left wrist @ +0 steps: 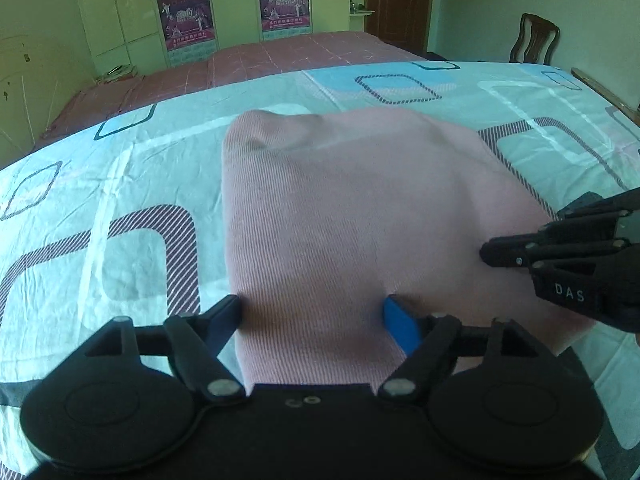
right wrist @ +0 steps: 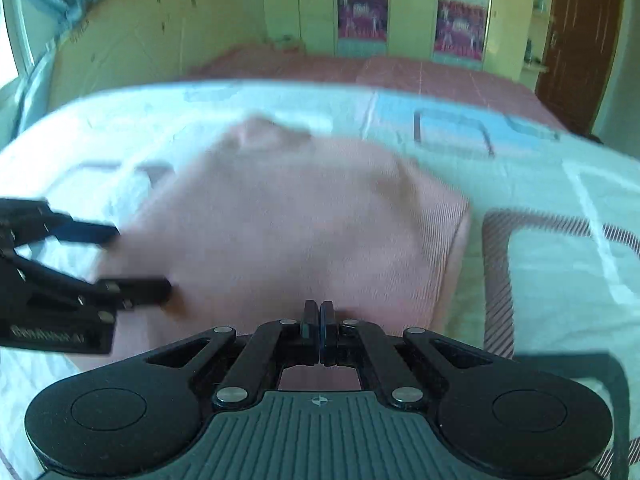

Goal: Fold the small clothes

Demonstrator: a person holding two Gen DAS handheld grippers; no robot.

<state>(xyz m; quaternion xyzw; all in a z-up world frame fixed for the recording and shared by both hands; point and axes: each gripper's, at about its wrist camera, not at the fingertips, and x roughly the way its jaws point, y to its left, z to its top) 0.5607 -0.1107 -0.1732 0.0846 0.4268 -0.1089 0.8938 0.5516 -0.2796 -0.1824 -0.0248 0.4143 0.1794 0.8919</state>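
A pink ribbed garment lies folded into a rough rectangle on the patterned bed sheet. My left gripper stands open at the garment's near edge. Its fingers straddle the cloth's left part, and the blue pad rests on the fabric without pinching it. In the right wrist view the garment is blurred. My right gripper is shut over its near edge, fingers pressed together with no cloth visible between them. The same right gripper enters the left wrist view from the right. The left gripper shows open at the left.
The sheet spreads wide on both sides of the garment. Behind it lies a pink checked bed cover. A wardrobe with posters, a brown door and a wooden chair stand at the back.
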